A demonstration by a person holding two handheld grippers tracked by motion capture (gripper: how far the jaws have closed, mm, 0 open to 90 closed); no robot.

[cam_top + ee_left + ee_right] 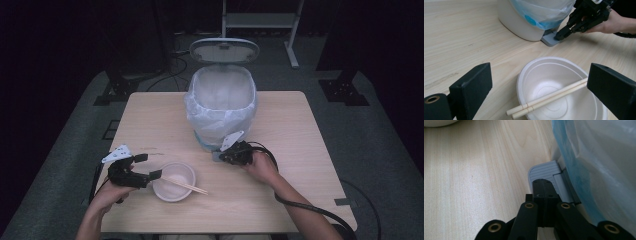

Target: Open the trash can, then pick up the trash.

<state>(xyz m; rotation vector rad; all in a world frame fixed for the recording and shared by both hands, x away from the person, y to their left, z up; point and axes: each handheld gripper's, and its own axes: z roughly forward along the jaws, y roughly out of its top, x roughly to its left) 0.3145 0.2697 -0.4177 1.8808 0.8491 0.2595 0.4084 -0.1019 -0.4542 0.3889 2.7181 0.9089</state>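
At the near edge of the tabletop (300, 190), around 7 o'clock in the high view, the left gripper (148, 165) is held low with its jaws spread wide and nothing between its pads. In the left gripper view those jaws stand on either side of a white bowl (554, 85), one at 8 o'clock and one at 4 o'clock, without pressing on it. A pair of chopsticks (549, 98) lies across the bowl's rim, slanting from 7 o'clock up toward 3 o'clock, where one end runs up to the right-hand jaw; whether it touches the jaw is hard to tell

Farther in, just right of centre, the right gripper (218, 156) is fully closed, its two jaws pressed together with nothing held. In the right gripper view its tip rests on the grey pedal (544, 171) at the foot of the bin (221, 107)

The bin stands at 12 o'clock on the tabletop, lined with a pale plastic bag (220, 117) folded over its rim, and its lid (224, 50) stands open behind it
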